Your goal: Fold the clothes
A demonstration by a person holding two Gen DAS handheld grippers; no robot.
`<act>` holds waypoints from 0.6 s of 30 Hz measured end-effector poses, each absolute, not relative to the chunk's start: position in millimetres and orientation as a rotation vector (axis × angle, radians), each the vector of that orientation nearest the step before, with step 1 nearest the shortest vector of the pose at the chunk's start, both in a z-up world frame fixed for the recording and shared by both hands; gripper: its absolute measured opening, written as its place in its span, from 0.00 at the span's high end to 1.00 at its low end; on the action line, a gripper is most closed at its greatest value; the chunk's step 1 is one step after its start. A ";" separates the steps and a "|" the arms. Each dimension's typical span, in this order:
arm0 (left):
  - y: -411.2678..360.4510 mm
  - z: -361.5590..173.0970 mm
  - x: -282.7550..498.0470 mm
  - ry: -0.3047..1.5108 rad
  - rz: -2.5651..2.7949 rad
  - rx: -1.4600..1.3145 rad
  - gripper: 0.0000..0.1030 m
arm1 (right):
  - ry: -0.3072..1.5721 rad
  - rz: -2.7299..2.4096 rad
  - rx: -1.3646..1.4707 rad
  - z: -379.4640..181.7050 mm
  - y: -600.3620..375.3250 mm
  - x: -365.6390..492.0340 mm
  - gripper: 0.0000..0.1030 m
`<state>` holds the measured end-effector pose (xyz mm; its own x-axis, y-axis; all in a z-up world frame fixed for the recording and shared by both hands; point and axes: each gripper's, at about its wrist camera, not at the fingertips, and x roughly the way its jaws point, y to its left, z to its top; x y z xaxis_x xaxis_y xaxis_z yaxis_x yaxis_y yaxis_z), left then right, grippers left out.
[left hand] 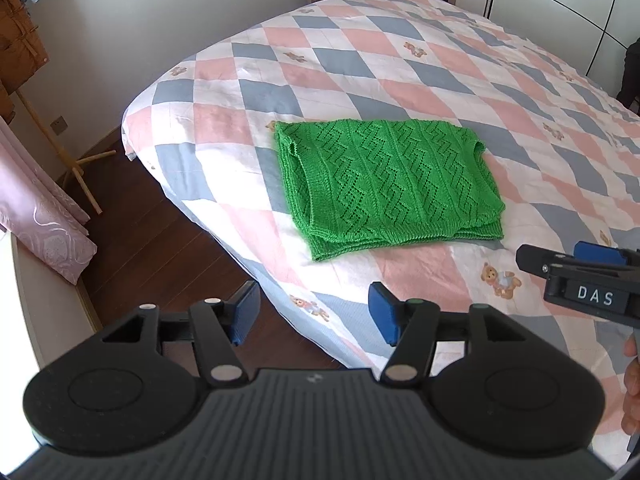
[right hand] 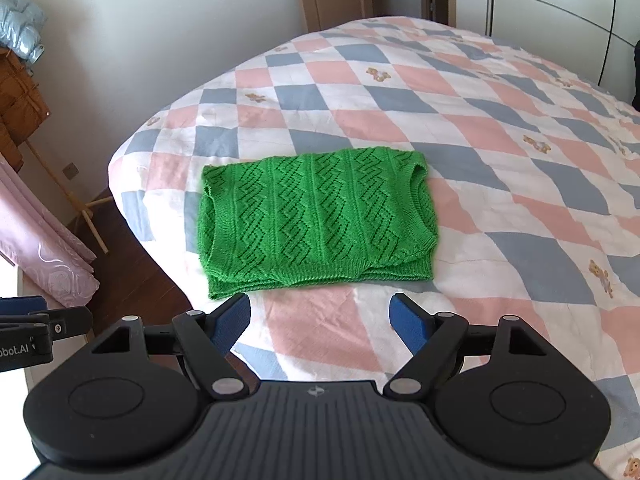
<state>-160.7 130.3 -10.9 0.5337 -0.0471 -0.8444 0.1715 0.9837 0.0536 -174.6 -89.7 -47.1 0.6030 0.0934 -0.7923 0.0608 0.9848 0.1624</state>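
**Folded knit on bed, both grippers clear**

Left gripper (left hand: 314, 312): jaws wide, empty, near bed corner. Green knit vest (right hand: 316, 220): folded flat on checked quilt (right hand: 500, 152), ahead. Right gripper (right hand: 320, 320): jaws wide, empty, just short of vest hem.

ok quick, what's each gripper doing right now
left gripper: open, holding nothing.
right gripper: open, holding nothing; the folded green knitted vest lies just ahead of it.

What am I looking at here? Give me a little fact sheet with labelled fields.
Garment: green knitted vest, folded in half, lying flat
Surface: bed with checked teddy-bear quilt
Left hand-held gripper: open, empty, short of the vest
Right hand-held gripper: open, empty, just before the vest's near hem
Contact: neither touches the vest
Nearby: pink curtain, wooden rack
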 end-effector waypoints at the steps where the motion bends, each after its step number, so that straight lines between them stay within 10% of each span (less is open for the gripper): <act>1: 131.5 -10.6 -162.7 1.000 -0.132 0.136 0.45 | 0.925 0.017 0.174 -46.7 -87.5 -176.2 0.23; 18: 131.9 -19.6 -148.1 1.056 -0.085 0.112 0.45 | 0.946 0.064 0.072 -43.0 -88.4 -155.6 0.21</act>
<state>-148.1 131.9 -19.6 0.4902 -0.0162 -0.8714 0.1233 0.9911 0.0509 -155.6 -88.4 -43.0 0.5832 0.0866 -0.8077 -0.0232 0.9957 0.0901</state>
